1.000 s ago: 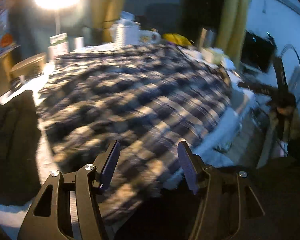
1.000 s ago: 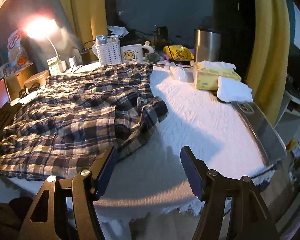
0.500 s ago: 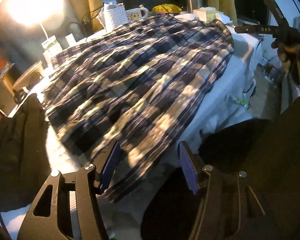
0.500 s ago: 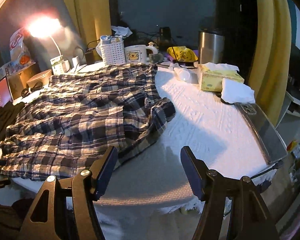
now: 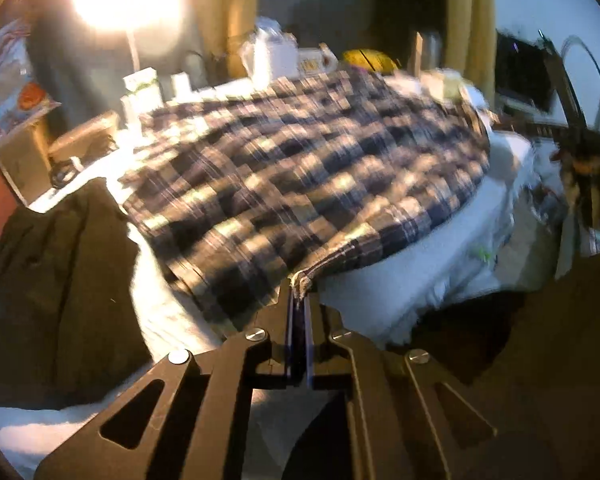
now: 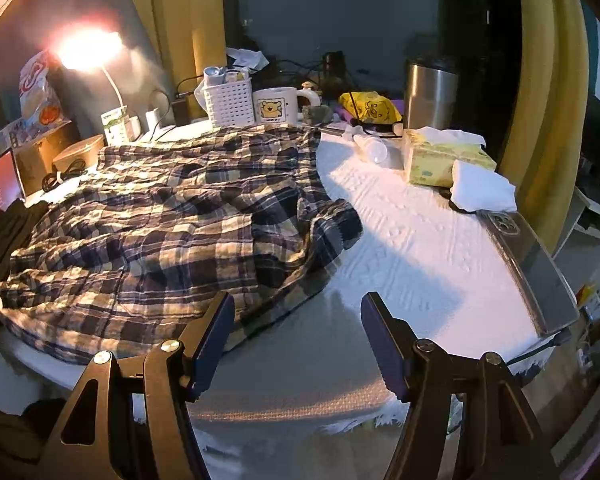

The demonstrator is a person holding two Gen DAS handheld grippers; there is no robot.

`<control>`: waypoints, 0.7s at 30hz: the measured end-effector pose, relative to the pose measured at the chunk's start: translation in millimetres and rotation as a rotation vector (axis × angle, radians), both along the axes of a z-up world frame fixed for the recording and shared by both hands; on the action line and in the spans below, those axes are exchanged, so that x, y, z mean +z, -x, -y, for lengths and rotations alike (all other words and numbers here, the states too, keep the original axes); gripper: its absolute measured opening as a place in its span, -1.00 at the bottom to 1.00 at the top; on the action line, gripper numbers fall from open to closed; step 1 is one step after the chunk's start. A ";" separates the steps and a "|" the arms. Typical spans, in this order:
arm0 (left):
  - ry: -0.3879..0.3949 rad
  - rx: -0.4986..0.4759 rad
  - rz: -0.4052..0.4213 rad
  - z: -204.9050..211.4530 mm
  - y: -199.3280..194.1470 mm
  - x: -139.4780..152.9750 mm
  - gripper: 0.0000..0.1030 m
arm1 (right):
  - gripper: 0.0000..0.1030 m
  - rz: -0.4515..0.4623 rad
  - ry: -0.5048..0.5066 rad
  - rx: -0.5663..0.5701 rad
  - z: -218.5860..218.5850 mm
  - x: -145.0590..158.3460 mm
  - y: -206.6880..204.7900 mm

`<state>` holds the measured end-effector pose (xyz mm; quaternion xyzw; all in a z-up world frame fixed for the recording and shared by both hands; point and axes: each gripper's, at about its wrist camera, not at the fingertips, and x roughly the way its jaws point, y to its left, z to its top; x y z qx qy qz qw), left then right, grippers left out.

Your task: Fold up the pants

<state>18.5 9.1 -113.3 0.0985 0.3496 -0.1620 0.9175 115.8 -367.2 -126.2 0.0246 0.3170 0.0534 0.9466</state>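
Plaid pants (image 5: pixel 320 184) lie spread over the left half of a round table with a white cloth (image 6: pixel 420 248). My left gripper (image 5: pixel 299 300) is shut on the corner of the pants' near hem at the table's edge; a bit of stitched hem sticks out between the closed tips. The left wrist view is blurred. In the right wrist view the pants (image 6: pixel 160 232) lie rumpled, one part bunched toward the table's middle. My right gripper (image 6: pixel 296 336) stands open above the near table edge, just right of the pants' near border, with nothing between its fingers.
A black garment (image 5: pixel 52 280) lies left of the pants. Along the back stand a lit lamp (image 6: pixel 88 46), a white basket (image 6: pixel 228 102), a mug (image 6: pixel 276 106), a steel tumbler (image 6: pixel 430 92) and a tissue box (image 6: pixel 440 158). A phone (image 6: pixel 532 264) lies at the right rim.
My left gripper's jaws have gone from wide apart to shut on the pants' hem corner, and its view has swung. The right gripper has stayed put and open.
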 end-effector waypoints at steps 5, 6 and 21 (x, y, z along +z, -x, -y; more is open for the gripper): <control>0.043 0.066 0.041 -10.9 -16.1 3.6 -0.94 | 0.31 0.000 0.025 -0.033 9.7 0.7 -4.3; 0.045 0.078 0.043 -12.5 -18.5 2.6 -0.94 | 0.31 0.000 0.029 -0.038 12.2 0.4 -5.3; 0.059 0.147 -0.063 -22.4 -41.5 -17.3 -0.93 | 0.59 -0.029 0.298 0.064 11.4 -31.6 -50.9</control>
